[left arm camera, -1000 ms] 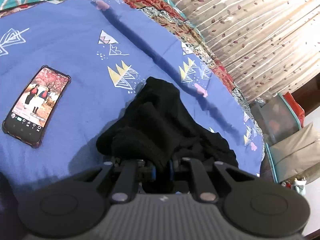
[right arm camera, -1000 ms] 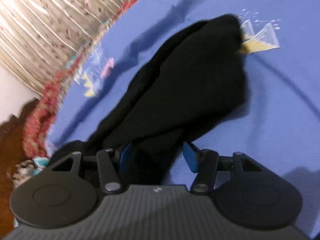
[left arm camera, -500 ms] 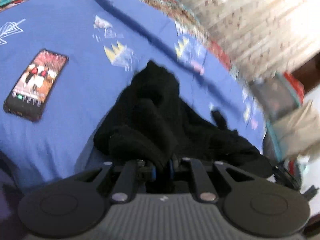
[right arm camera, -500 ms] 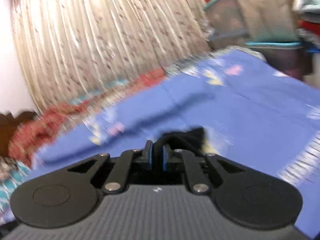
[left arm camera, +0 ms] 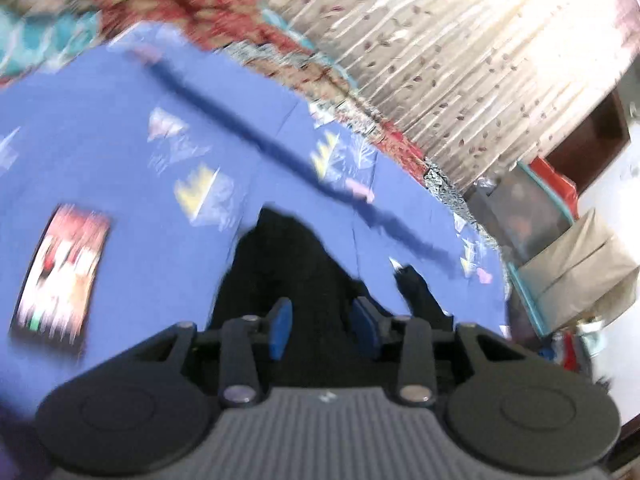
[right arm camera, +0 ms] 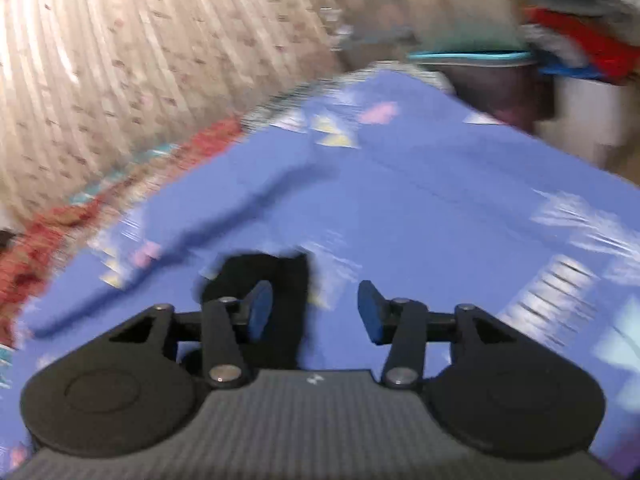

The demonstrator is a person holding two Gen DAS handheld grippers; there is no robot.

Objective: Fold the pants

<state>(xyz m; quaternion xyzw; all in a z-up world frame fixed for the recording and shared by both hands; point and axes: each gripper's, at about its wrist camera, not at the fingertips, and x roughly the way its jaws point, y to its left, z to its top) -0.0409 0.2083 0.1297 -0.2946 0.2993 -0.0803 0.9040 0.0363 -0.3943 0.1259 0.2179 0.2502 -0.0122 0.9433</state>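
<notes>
The black pants (left arm camera: 288,264) lie on the blue patterned bedsheet (left arm camera: 100,128). In the left wrist view the cloth runs from the sheet down between the blue pads of my left gripper (left arm camera: 322,330), whose jaws stand apart. In the right wrist view a strip of the pants (right arm camera: 276,300) lies between and under the jaws of my right gripper (right arm camera: 310,312), which is open, with the cloth nearer its left pad. Both views are blurred by motion.
A phone (left arm camera: 62,276) with a lit screen lies on the sheet at the left. A floral curtain (left arm camera: 440,52) hangs behind the bed. Boxes and a tan bag (left arm camera: 576,272) stand past the bed's right edge. A red patterned blanket (left arm camera: 168,4) lies at the far side.
Both grippers were shut on the black pants half a second ago and have opened. The pants lie lower and flatter on the sheet. Both cameras have swung.
</notes>
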